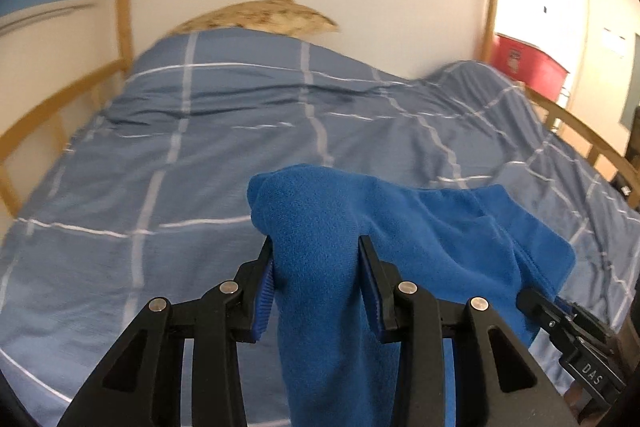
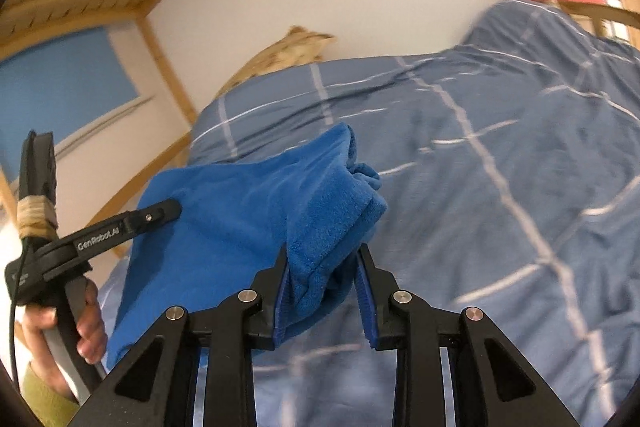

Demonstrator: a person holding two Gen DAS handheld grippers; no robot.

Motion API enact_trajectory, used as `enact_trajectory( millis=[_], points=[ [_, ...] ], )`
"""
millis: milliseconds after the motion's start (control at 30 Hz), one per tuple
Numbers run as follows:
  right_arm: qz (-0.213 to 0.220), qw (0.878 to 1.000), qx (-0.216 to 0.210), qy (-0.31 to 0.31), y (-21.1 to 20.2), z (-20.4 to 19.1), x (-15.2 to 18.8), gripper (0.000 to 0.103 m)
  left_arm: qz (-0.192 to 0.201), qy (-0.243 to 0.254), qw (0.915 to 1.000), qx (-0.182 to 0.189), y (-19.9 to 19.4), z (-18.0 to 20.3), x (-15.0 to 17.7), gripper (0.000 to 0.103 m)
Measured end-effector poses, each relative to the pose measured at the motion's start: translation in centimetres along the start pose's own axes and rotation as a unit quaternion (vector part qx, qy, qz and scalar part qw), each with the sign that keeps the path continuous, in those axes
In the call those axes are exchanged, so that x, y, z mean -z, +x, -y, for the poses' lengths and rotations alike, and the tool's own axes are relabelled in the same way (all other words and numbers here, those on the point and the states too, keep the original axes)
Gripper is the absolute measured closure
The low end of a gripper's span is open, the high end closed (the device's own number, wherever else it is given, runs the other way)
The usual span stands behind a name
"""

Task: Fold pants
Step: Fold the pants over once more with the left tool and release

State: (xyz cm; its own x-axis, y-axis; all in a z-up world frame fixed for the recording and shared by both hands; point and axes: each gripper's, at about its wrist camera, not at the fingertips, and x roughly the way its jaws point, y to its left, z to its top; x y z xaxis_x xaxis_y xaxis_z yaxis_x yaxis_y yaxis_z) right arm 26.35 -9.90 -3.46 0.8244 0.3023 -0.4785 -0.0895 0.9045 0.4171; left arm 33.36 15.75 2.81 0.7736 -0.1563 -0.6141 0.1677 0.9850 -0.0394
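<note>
I have the pants (image 1: 320, 247) lifted off the duvet (image 1: 160, 155), bright blue fleece hanging between my two grippers. My left gripper (image 1: 316, 247) is clamped on a thick bunch of the fabric, which rises above the fingertips and drops down between the jaws. My right gripper (image 2: 324, 255) is pinching a hemmed, folded edge; the cloth piles up just past its tips. From the right camera, the pants stretch leftward to my left gripper (image 2: 172, 205), held in my left hand (image 2: 60, 327). A pillow (image 1: 264, 15) sits against the wall beyond the duvet.
</note>
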Motion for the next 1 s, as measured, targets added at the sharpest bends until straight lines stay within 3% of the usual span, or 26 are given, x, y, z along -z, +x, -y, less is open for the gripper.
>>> enact_trajectory(
  millis=[400, 700, 800, 867, 900, 1000],
  points=[
    [-0.049, 0.996, -0.050, -0.055, 12.9, -13.2, 3.1, 0.074, -0.022, -0.007, 0.9958, -0.088, 3.7, -16.2, 0.4, 0.066],
    [-0.108, 0.990, -0.056, -0.069, 19.7, -18.0, 7.9, 0.074, -0.088, -0.036, 0.9892, -0.111, 8.5, -23.0, 4.4, 0.064],
    [-0.129, 0.987, -0.046, -0.081, 20.3, -18.4, 9.0, 0.063, -0.096, -0.034, 0.9849, -0.140, 8.6, -23.8, 5.9, 0.053],
    [-0.135, 0.988, -0.034, -0.067, 20.1, -17.8, 9.0, 0.046, -0.104, -0.022, 0.9747, -0.196, 8.4, -23.9, 6.3, 0.042],
    [-0.135, 0.989, -0.023, -0.060, 20.0, -17.5, 8.9, 0.042, -0.112, -0.019, 0.9714, -0.208, 8.3, -24.1, 6.4, 0.034],
    [-0.138, 0.990, 0.003, -0.042, 19.1, -16.4, 8.2, 0.039, -0.108, -0.016, 0.9674, -0.229, 6.2, -23.5, 6.2, 0.034]
  ],
)
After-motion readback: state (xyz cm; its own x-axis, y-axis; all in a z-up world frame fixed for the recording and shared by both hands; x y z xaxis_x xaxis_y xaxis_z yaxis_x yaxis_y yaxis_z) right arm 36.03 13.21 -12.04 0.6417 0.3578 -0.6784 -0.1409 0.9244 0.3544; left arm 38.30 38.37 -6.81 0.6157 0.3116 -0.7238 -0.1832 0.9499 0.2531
